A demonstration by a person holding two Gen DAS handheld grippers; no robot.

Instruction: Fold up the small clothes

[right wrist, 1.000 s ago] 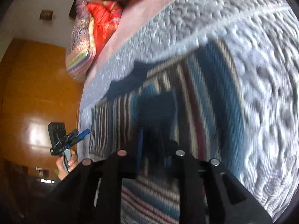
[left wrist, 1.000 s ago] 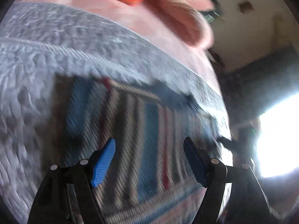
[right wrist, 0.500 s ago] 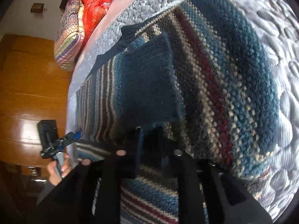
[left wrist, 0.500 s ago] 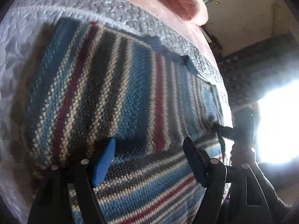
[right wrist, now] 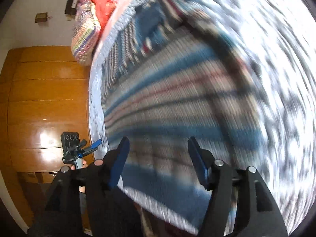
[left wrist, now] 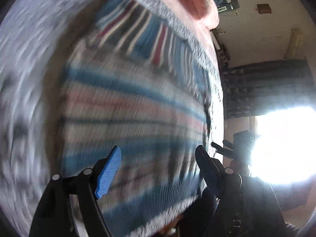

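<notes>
Striped blue, red and cream knitted sweater (left wrist: 134,106) spread flat on grey quilted bed (left wrist: 29,63), just ahead of left gripper (left wrist: 158,158) and right gripper (right wrist: 158,150), both spread, empty. Soft, light, floppy; best pinched at a hem corner. Half a second back: right gripper clamped on knit, now released.

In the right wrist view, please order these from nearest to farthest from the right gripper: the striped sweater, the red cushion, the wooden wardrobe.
From the right gripper:
1. Striped sweater, directly ahead, under the open fingers.
2. Wooden wardrobe, to the left, beyond the bed's edge.
3. Red cushion, far end, upper left.
</notes>
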